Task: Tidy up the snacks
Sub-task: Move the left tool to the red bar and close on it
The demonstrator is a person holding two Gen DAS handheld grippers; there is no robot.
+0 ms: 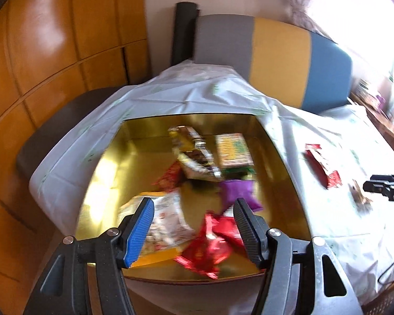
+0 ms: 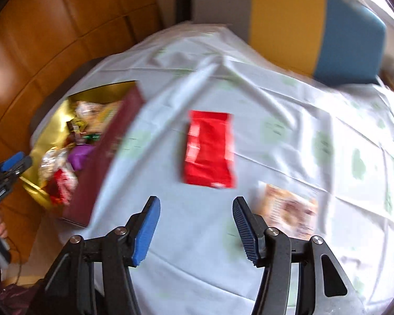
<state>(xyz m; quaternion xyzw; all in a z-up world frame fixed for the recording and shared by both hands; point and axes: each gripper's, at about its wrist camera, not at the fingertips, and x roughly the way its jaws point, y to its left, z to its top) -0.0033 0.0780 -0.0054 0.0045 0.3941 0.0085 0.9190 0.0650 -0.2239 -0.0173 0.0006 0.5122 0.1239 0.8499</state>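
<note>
A gold-lined box [image 1: 144,127] stands on the white tablecloth and holds several snacks: a red packet [image 1: 210,246], a purple packet [image 1: 239,191], a pale orange bag [image 1: 165,223] and a yellow-green carton [image 1: 233,149]. My left gripper [image 1: 193,200] hovers open over the box, with nothing pressed between its pads. My right gripper [image 2: 196,199] is open above bare cloth. A red packet [image 2: 210,147] lies just ahead of it, and a pale printed packet [image 2: 289,210] lies by its right finger. The box [image 2: 110,152] shows its maroon outer wall at the left there.
A chair with a grey, yellow and blue back [image 1: 281,60] stands behind the table. Wooden cabinet doors [image 1: 52,52] fill the left side. A dark cable [image 1: 391,265] runs over the cloth at the right edge. The views are motion-blurred.
</note>
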